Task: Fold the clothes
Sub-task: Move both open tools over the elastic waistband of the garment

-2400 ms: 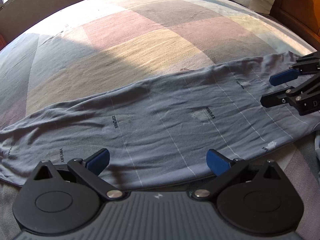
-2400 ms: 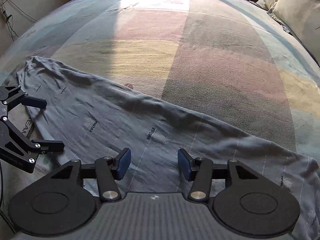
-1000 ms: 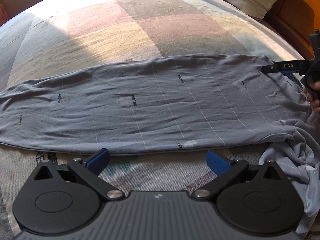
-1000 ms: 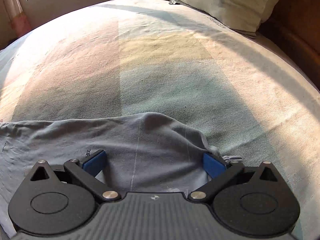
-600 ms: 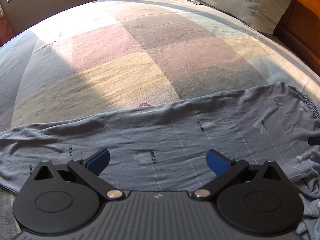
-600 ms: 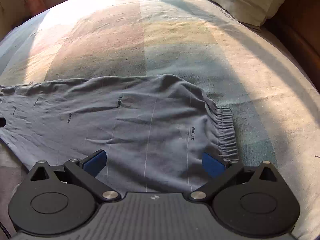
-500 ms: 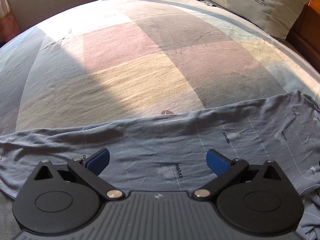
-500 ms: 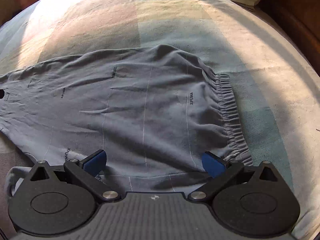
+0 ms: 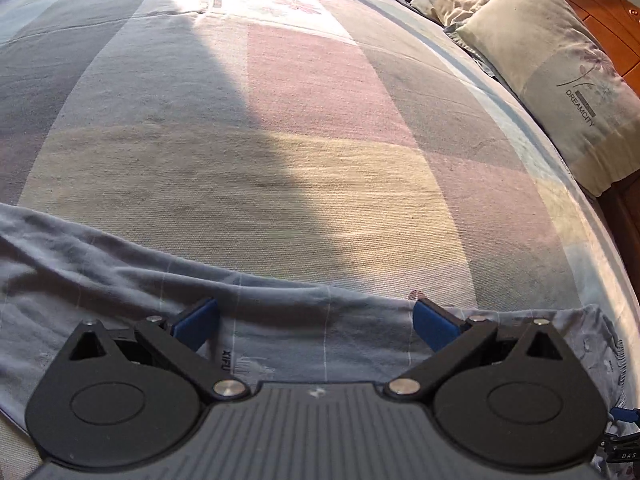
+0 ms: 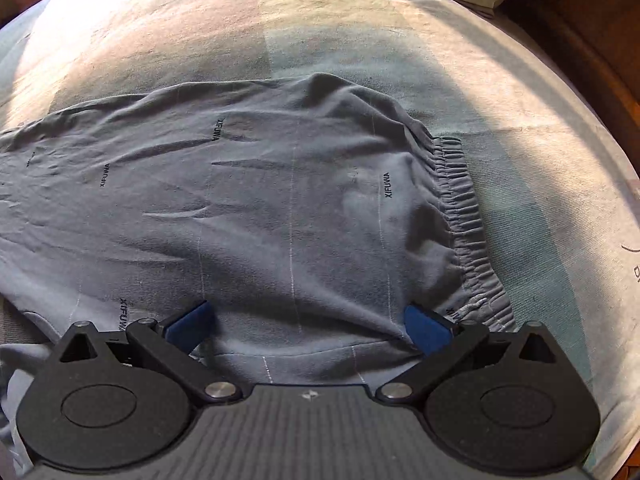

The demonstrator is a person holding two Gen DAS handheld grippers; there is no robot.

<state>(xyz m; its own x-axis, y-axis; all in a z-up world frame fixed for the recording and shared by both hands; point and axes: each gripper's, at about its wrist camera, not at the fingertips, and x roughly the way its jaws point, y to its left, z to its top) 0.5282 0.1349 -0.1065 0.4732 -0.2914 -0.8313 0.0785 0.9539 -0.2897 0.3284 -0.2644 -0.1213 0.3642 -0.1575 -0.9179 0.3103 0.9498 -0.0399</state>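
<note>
Grey-blue trousers point(image 10: 280, 200) with thin white lines and small dark lettering lie flat across the bed. Their gathered elastic waistband point(image 10: 464, 216) is at the right in the right wrist view. My right gripper point(image 10: 306, 326) hovers open over the near edge of the waist end, nothing between its blue pads. In the left wrist view the same trousers point(image 9: 120, 276) run along the bottom of the frame. My left gripper point(image 9: 316, 322) is open just above the cloth, holding nothing. A tip of the other gripper point(image 9: 622, 440) shows at the bottom right.
The bed is covered by a checked sheet point(image 9: 304, 160) in pink, yellow and grey blocks, half in sunlight. A pale pillow point(image 9: 560, 68) leans at the far right against a wooden headboard point(image 9: 600, 4). The bed's rounded edge point(image 10: 580, 128) drops off to the right.
Both grippers have stayed open. The left view has swung left and dropped lower over the cloth. The right view has come closer over the waist end of the trousers.
</note>
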